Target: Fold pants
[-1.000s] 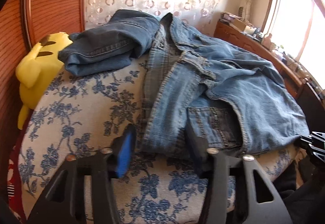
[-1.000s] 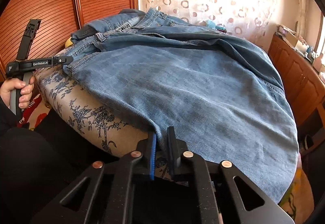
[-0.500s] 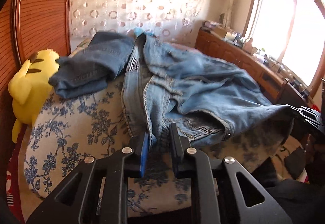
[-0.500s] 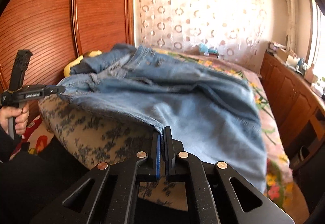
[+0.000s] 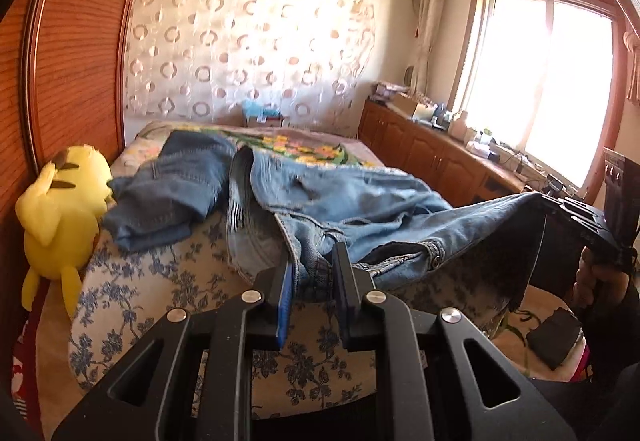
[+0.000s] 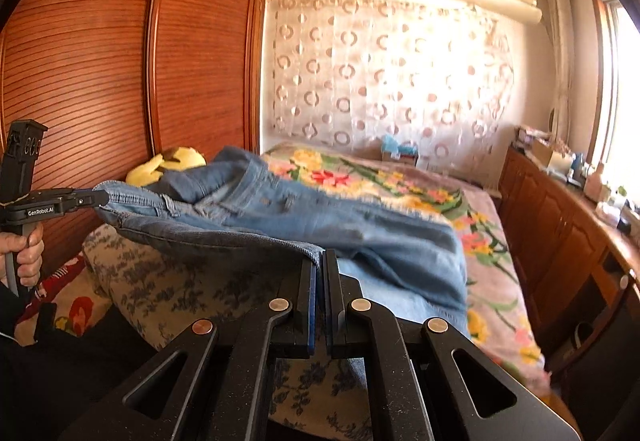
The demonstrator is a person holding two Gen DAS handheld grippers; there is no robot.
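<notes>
While the bed [image 5: 132,305] carries most of their length, the light-blue jeans [image 5: 360,201] hang lifted at the near edge. Darker folded jeans [image 5: 172,193] lie beside a yellow plush toy [image 5: 60,217]. Left gripper [image 5: 312,273] pinches the waistband; right gripper [image 6: 319,265] clamps a denim edge.

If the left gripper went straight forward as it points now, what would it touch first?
The left gripper is already shut on the light jeans, so it meets more of them; the bed probably comes next.
</notes>
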